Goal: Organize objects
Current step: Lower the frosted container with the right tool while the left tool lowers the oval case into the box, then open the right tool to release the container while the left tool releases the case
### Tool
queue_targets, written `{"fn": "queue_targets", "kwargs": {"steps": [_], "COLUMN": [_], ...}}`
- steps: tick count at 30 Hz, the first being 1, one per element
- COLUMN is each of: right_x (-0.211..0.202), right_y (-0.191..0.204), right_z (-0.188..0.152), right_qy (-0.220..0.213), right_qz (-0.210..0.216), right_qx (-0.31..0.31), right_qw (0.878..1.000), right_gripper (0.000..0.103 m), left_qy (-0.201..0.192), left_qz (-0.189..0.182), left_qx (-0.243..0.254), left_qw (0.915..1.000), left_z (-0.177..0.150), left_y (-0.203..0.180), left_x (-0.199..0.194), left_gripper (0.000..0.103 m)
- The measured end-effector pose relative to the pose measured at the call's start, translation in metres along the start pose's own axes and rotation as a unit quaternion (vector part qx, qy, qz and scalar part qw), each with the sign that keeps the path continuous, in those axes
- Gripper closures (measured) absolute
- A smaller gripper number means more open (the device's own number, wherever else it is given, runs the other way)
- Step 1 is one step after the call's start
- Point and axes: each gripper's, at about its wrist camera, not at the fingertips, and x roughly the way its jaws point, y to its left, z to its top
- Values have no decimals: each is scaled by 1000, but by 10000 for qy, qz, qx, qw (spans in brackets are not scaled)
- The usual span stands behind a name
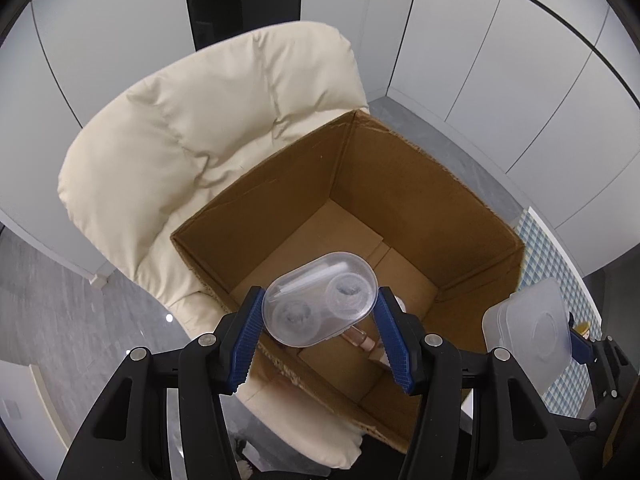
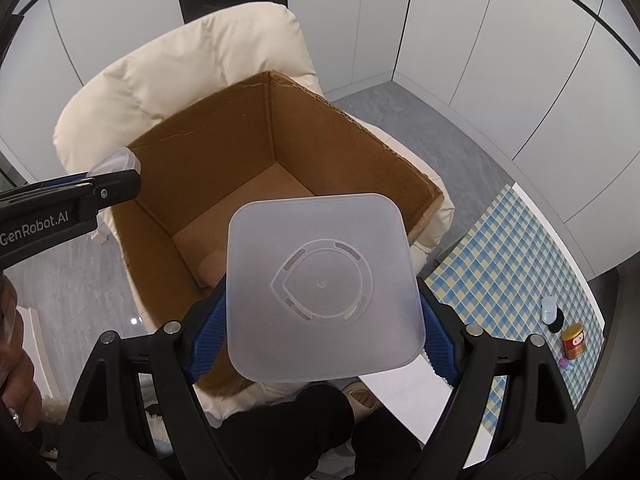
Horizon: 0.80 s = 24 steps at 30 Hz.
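An open cardboard box [image 1: 400,184] [image 2: 224,148] rests on a cream cushioned chair [image 1: 180,132] [image 2: 200,60]. My left gripper [image 1: 320,312] is shut on a clear oval contact-lens case [image 1: 320,300], held over the box's near edge. That case's tip [image 2: 116,162] shows at the left of the right wrist view. My right gripper [image 2: 324,316] is shut on a frosted square plastic container [image 2: 324,284] above the box's near right corner; the same container [image 1: 528,328] shows at the right of the left wrist view. A small pink bottle [image 1: 362,340] lies on the box floor under the case.
A table with a blue-and-yellow checked cloth [image 2: 512,264] [image 1: 560,264] stands right of the chair. On it are a small red-and-gold jar [image 2: 573,342], a black disc [image 2: 556,322] and a pale little bottle [image 2: 549,308]. White cabinet doors [image 2: 480,40] line the back; grey floor [image 1: 60,300] lies around.
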Motion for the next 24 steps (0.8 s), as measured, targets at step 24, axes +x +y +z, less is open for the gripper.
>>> {"fn": "queue_targets", "kwargs": {"steps": [24], "right_x": [25], "right_y": [-13], "right_z": [7], "right_qy": [77], "right_qz": [211], "right_qx": [539], "right_qw": [9983], "right_gripper": [4], "left_qy": [-76], "left_qz": [156], "left_qx": [73], "left_qw": [9998], "left_z": [3], "left_y": [0], "left_x": [6], "left_gripper": [6]}}
